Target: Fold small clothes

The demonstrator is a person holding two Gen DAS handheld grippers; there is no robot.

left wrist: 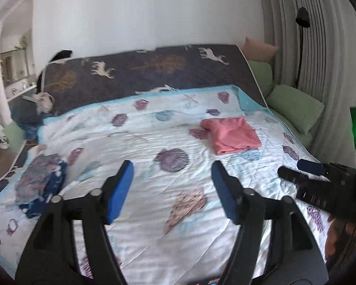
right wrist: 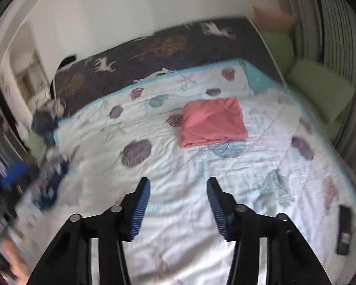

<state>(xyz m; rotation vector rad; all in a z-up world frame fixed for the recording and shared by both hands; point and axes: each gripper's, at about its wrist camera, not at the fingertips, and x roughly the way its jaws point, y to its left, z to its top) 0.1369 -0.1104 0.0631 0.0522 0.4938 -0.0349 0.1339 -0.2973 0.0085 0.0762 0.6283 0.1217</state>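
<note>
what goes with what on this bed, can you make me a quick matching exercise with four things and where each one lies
Things:
1. pink garment
2. dark patterned garment
3. green pillow
4. black remote

Places:
a. off the bed's right side, by the curtain
b. left edge of the quilt, crumpled
c. near right corner of the quilt
d. folded flat, on the far right part of the quilt

Pairs: 1-d, 2-b, 3-a, 4-c
</note>
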